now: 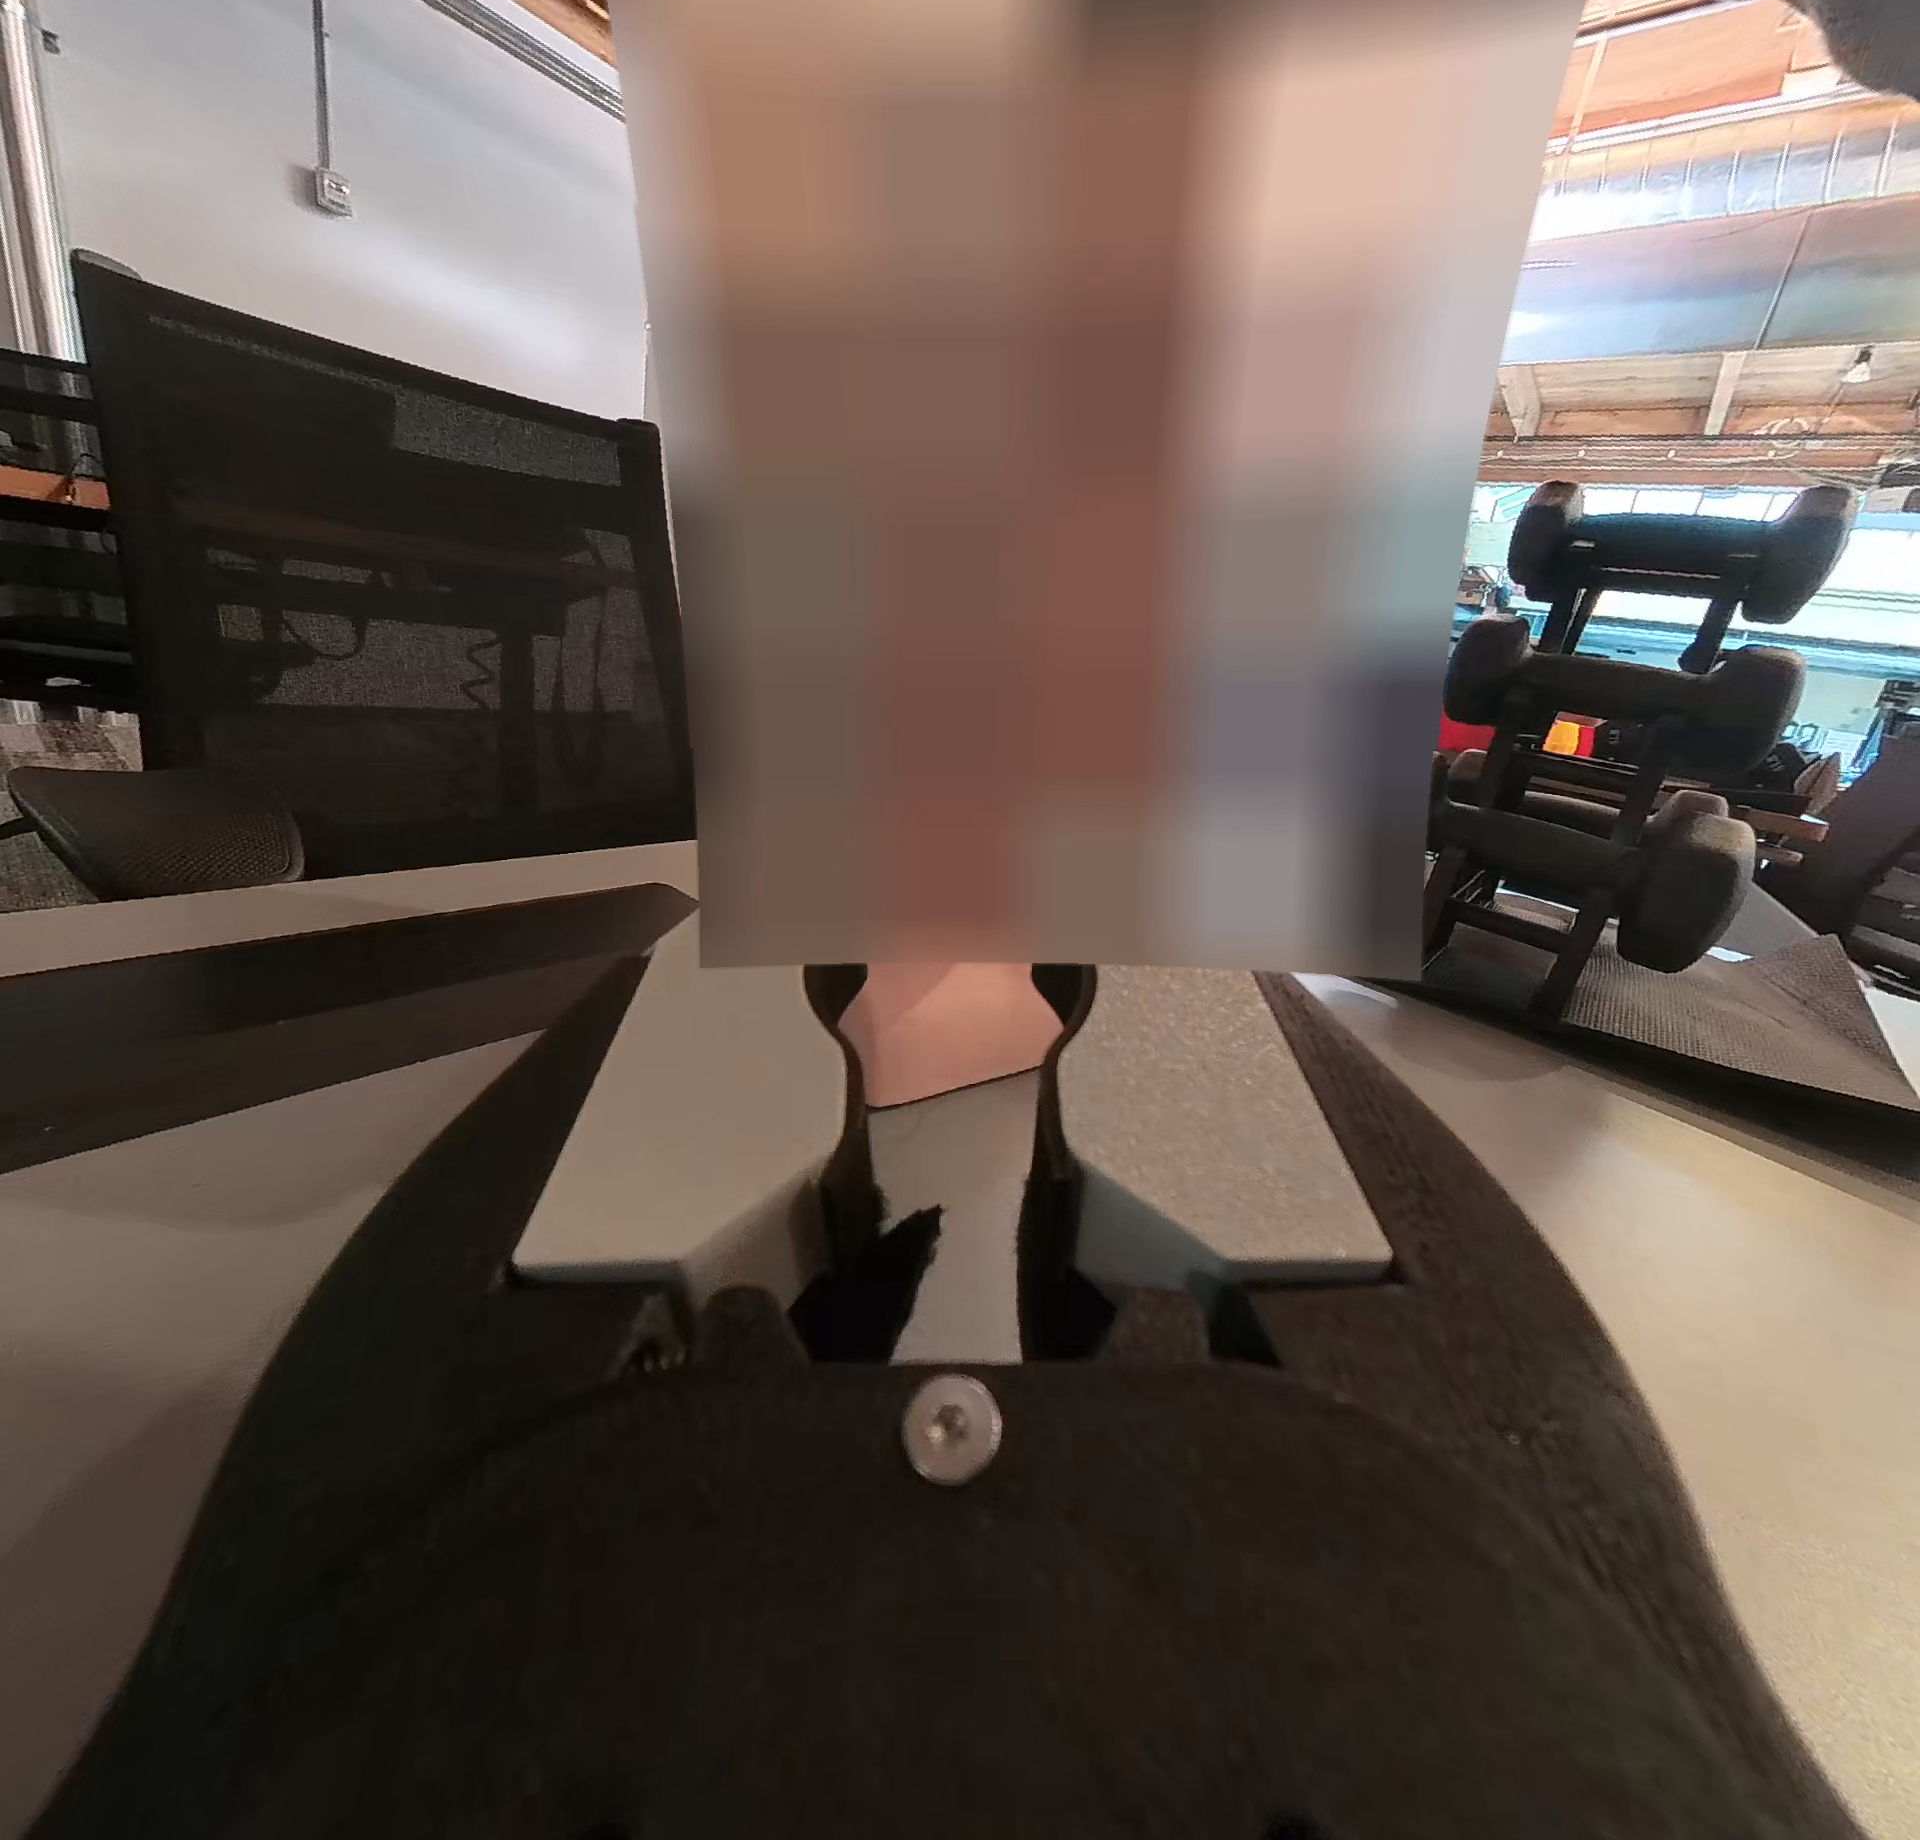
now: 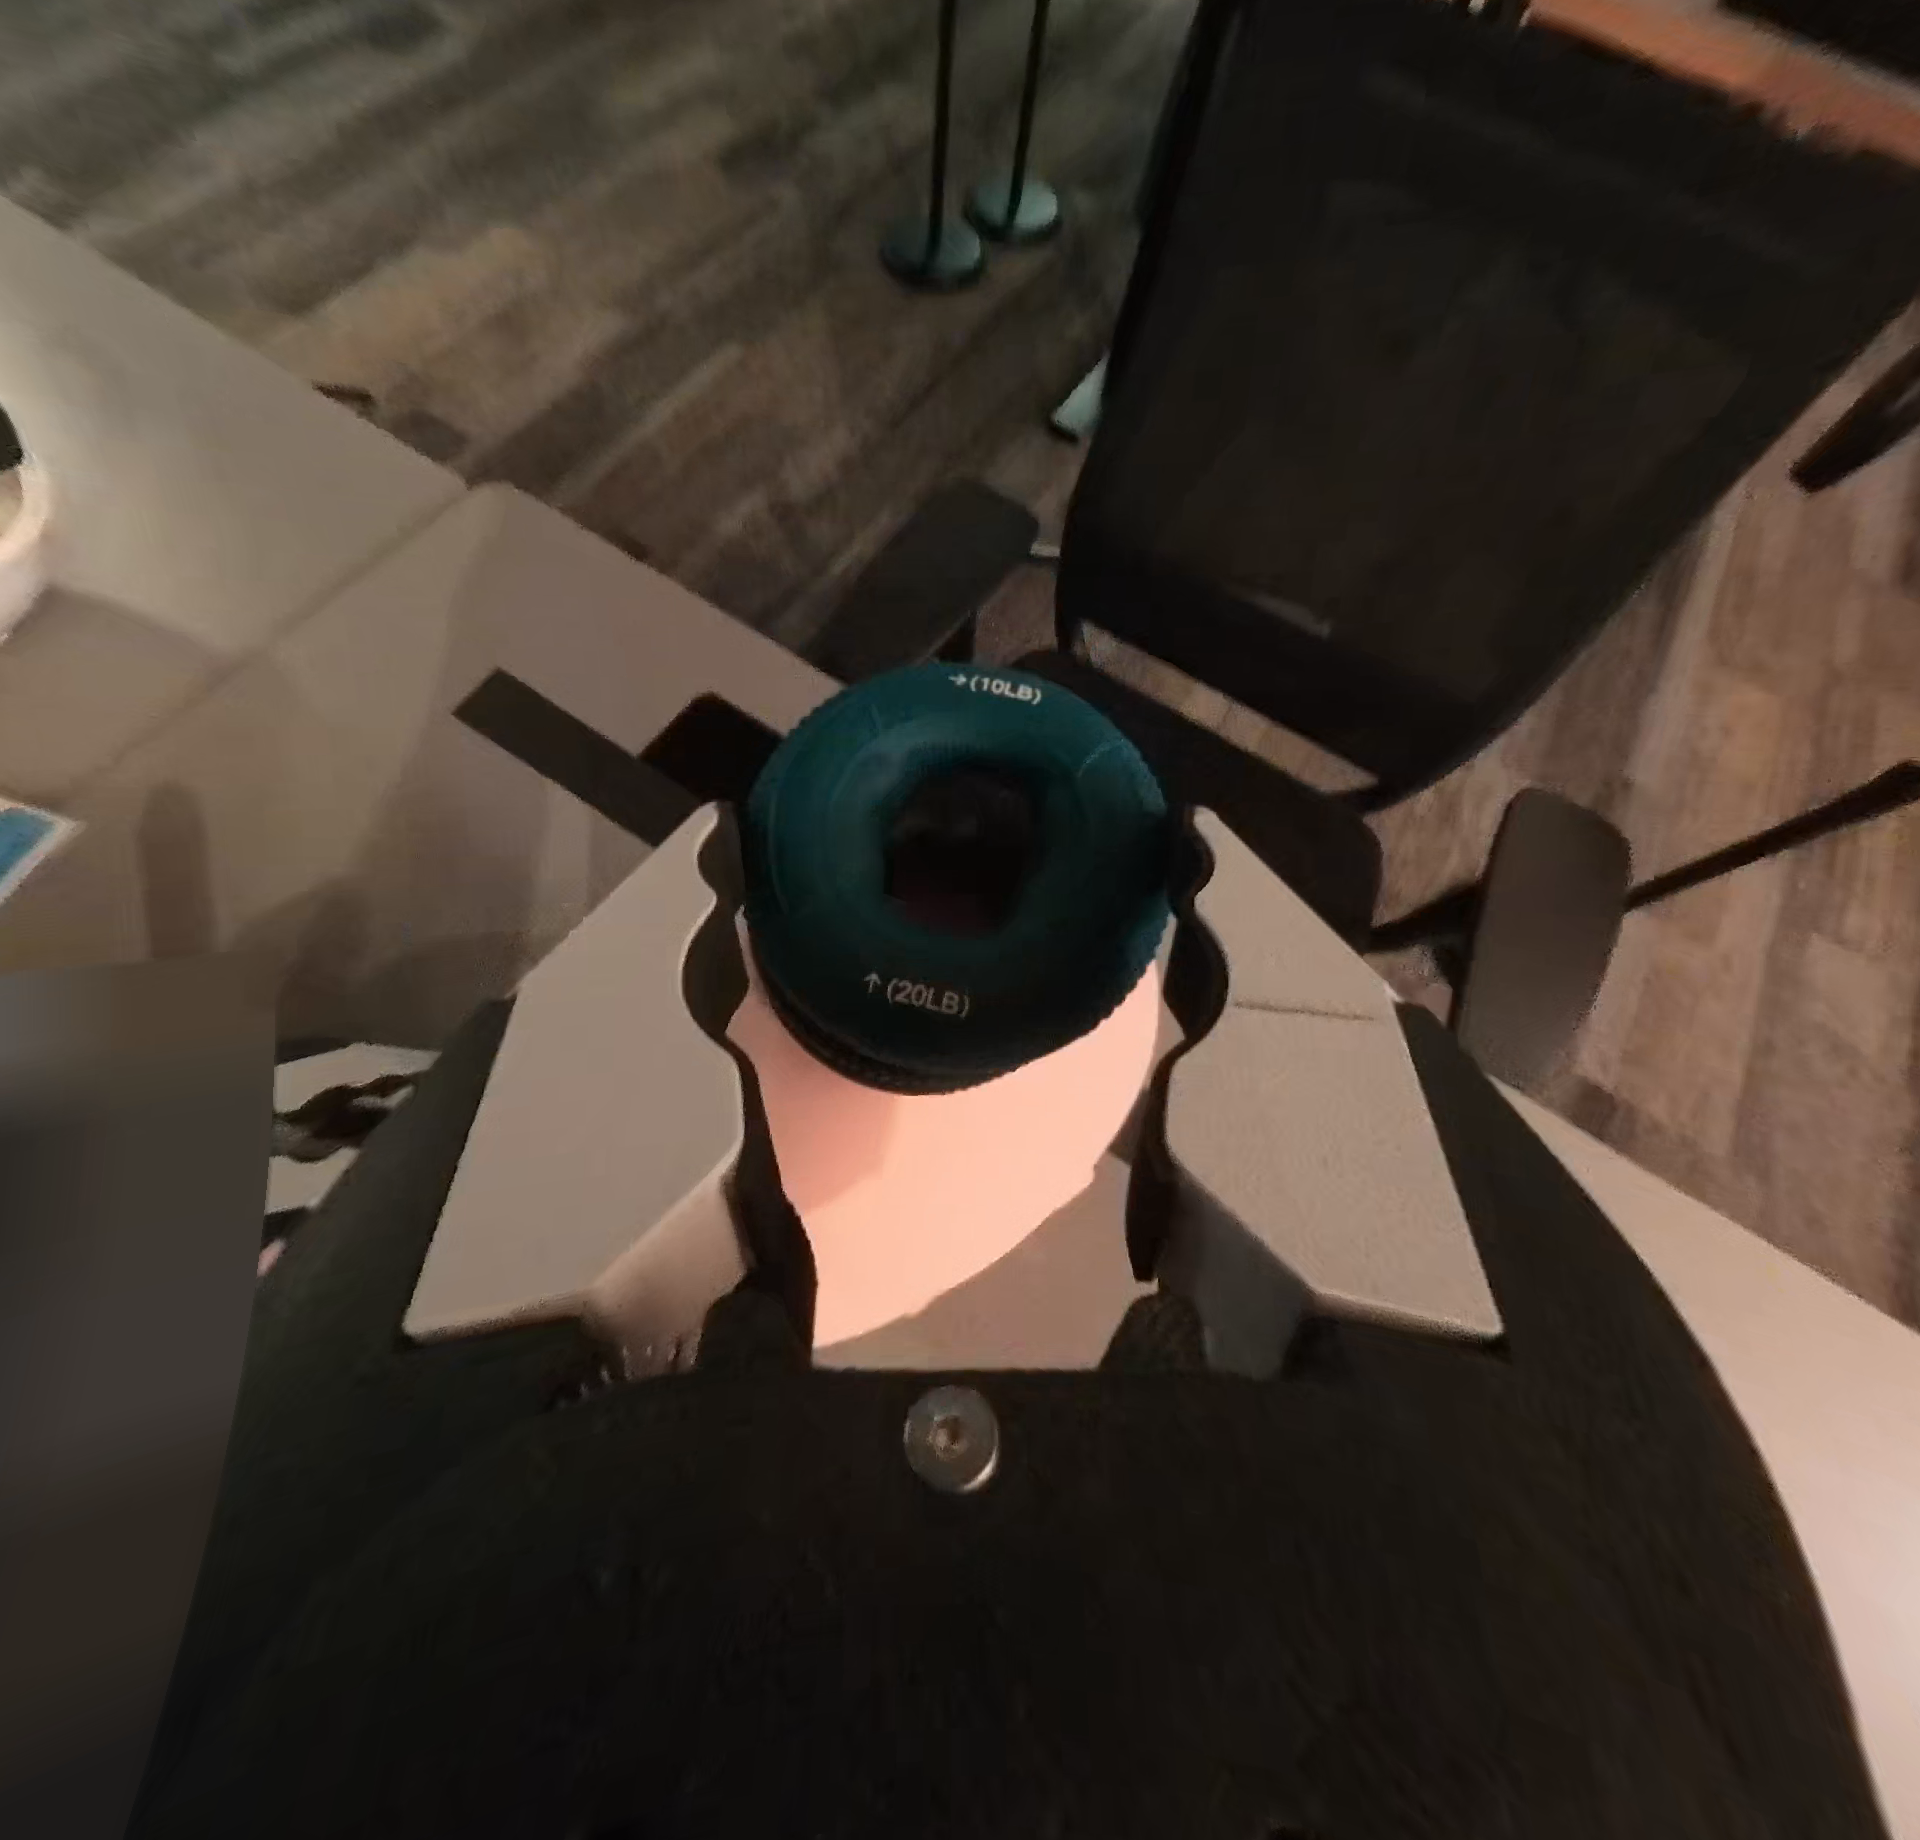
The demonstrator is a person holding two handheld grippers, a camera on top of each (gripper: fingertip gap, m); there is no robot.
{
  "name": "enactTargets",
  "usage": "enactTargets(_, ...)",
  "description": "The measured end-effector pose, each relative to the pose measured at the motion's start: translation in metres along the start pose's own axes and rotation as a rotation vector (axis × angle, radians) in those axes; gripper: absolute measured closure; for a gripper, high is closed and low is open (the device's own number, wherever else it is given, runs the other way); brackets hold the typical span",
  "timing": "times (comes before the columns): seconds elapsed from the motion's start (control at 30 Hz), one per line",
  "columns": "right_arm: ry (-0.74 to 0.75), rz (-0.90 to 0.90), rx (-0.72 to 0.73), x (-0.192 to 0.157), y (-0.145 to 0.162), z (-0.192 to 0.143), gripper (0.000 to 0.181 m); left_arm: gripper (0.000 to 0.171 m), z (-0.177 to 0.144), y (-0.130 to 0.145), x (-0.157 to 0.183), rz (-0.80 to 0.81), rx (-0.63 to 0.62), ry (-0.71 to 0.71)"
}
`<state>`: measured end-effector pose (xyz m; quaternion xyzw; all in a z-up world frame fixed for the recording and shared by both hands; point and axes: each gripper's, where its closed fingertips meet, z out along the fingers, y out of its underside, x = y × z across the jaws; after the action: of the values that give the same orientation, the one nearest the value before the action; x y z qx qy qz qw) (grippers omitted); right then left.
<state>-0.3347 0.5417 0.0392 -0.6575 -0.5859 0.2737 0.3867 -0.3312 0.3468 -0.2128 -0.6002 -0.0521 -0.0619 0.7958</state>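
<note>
In the right wrist view my right gripper (image 2: pixel 956 881) is shut on a dark teal rubber ring (image 2: pixel 810 855) with white markings, with one finger pressed against each side. A black ring (image 2: pixel 862 1063) shows just under the teal one. A pink rounded body (image 2: pixel 935 1188) lies between my fingers, nearer the camera. I cannot tell how it joins the rings. In the left wrist view my left gripper (image 1: pixel 951 995) has its fingers close together on a pink thing (image 1: pixel 951 1047). A blur patch hides everything above the fingertips.
A rack of black dumbbells (image 1: pixel 1621 741) stands on a dark mat (image 1: pixel 1714 1021) at the right of the white table (image 1: pixel 156 1375). A black strip (image 1: pixel 312 990) lies on the left. Black mesh chairs (image 1: pixel 395 595) (image 2: pixel 1403 388) stand beyond the table edge, and two stand bases (image 2: pixel 935 252) are on the floor.
</note>
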Motion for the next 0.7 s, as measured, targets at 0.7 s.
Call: enactTargets(0.7,-0.072,0.103,0.297,-0.007,0.005,-0.026,0.077,0.147,0.0,0.0,-0.002,-0.017,0.0,-0.001)
